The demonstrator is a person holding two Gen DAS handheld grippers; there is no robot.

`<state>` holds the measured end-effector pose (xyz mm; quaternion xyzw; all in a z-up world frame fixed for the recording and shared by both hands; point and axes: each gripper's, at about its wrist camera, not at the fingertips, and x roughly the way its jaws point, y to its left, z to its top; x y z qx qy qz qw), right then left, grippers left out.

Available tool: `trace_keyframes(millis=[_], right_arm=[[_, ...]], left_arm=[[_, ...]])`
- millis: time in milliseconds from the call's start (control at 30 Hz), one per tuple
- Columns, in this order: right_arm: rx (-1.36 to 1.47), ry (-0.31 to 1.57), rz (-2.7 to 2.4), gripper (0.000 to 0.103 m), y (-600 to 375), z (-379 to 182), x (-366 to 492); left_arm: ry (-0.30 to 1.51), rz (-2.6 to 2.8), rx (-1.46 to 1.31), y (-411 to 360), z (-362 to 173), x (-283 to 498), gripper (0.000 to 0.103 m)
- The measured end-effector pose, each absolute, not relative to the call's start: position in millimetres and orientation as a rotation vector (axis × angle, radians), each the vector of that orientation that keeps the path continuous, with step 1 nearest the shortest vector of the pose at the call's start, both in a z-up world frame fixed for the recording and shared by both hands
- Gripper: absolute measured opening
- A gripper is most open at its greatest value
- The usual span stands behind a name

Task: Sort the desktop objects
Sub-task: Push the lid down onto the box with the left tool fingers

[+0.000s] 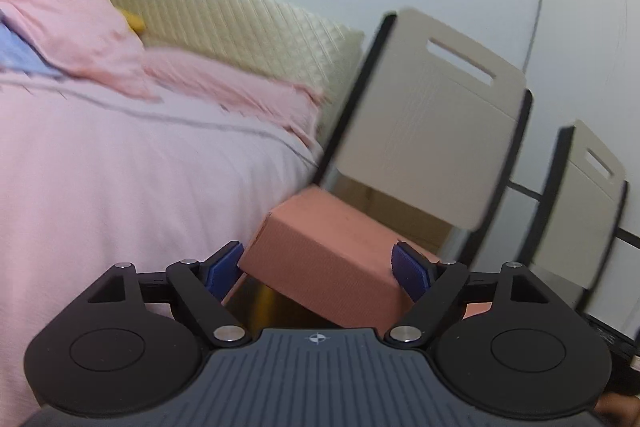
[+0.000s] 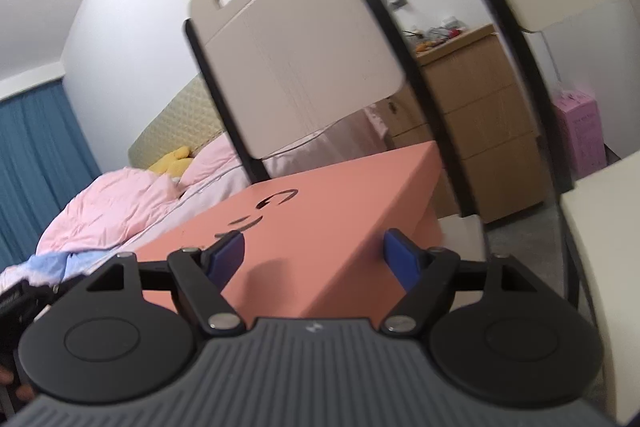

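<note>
A salmon-pink cardboard box [image 1: 320,251] is held up in the air, tilted, between both grippers. My left gripper [image 1: 318,269] has its blue pads [image 1: 222,269] pressed on the two sides of one end of the box. My right gripper [image 2: 314,257] grips the other end [image 2: 320,227], one pad on the printed top face and one on the side. The box top carries a dark logo [image 2: 276,197].
Two beige chair backs with black frames [image 1: 424,119] [image 1: 588,195] stand close ahead. A bed with pink bedding [image 1: 120,155] and a quilted headboard [image 1: 224,23] lies to the left. A wooden drawer chest [image 2: 480,123] and a white table edge [image 2: 596,227] are to the right.
</note>
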<state>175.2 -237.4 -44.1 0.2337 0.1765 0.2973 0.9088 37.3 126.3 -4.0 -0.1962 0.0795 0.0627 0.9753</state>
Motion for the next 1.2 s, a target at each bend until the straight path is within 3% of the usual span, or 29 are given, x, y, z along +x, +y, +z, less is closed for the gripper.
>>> trace_keyframes(millis=[267,733,1000,1200], right_arm=[[0.475,0.368,0.63,0.076,-230.2,-42.6,171.1],[0.479,0.403,0.652,0.078,-240.7,-44.4,161.4],[0.483,0.399,0.697,0.076,-241.8,-43.4,151.3],[0.453,0.391,0.717,0.077,-237.3,-41.6,142.7]], left_arm=[[0.052,0.184,-0.392,126.6,2.2,15.5,0.084],[0.248,0.087,-0.283,111.2,-8.3,48.1,0.085],[0.099,0.201,-0.309,116.5,-2.6,27.9,0.086],[0.169,0.179,-0.274,118.3,-4.0,47.4,0.086]])
